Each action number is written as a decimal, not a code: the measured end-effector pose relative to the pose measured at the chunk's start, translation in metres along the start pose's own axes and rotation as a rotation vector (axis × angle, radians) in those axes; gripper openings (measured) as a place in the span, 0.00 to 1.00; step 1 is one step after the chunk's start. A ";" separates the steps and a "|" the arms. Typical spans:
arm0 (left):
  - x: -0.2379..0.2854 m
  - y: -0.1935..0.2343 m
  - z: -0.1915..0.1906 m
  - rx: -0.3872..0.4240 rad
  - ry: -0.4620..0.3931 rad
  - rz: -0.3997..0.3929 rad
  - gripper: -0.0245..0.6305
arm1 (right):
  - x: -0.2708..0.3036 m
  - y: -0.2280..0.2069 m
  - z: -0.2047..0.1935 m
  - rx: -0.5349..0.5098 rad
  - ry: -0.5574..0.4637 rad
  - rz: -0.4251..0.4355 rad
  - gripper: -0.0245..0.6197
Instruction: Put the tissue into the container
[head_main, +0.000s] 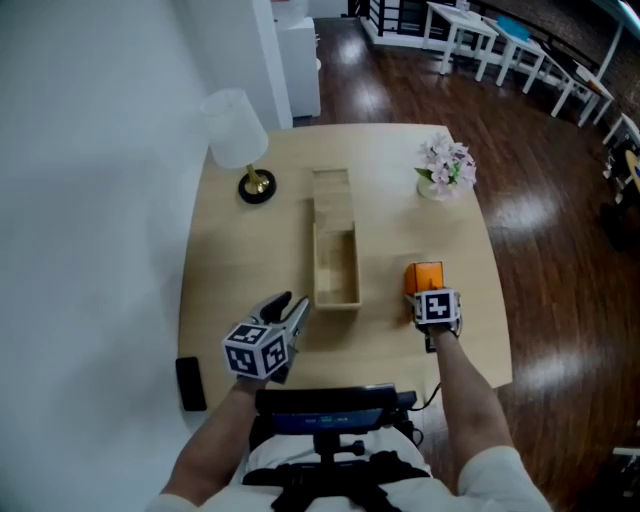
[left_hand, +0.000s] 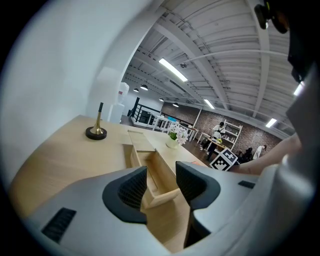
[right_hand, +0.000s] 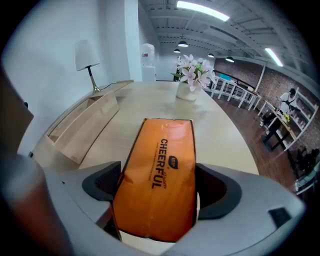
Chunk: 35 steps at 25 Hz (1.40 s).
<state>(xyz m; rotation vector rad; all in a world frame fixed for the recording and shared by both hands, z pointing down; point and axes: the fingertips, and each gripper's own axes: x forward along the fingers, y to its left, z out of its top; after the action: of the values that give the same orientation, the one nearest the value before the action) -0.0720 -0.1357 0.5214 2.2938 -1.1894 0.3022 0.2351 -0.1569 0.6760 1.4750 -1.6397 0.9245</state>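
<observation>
Light wood table (head_main: 230, 270) has the long open-topped wooden container (head_main: 316, 262) lying mid-surface. Left gripper (left_hand: 161, 181) is just off the container's near end, jaws spread with nothing gripped. Right gripper (right_hand: 157, 187) has both pads pinching the sides of the orange tissue pack (right_hand: 160, 165), which is outside the container, just to its right.

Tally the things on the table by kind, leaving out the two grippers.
lamp: 1
wooden container: 1
flower pot: 1
orange tissue pack: 1
black flat object, at the near left edge: 1
Total: 5
</observation>
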 end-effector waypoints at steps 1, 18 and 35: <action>0.001 0.001 -0.001 -0.002 0.003 0.002 0.32 | 0.001 0.005 -0.001 0.016 0.000 0.032 0.77; 0.006 0.012 0.008 -0.005 -0.013 0.008 0.32 | -0.041 -0.006 0.061 0.034 -0.141 -0.080 0.67; -0.001 0.033 0.049 0.021 -0.099 0.028 0.32 | -0.064 0.112 0.136 -0.021 -0.223 0.024 0.67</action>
<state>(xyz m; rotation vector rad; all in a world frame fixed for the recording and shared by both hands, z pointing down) -0.1017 -0.1775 0.4915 2.3356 -1.2731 0.2148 0.1213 -0.2377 0.5510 1.5934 -1.8242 0.7748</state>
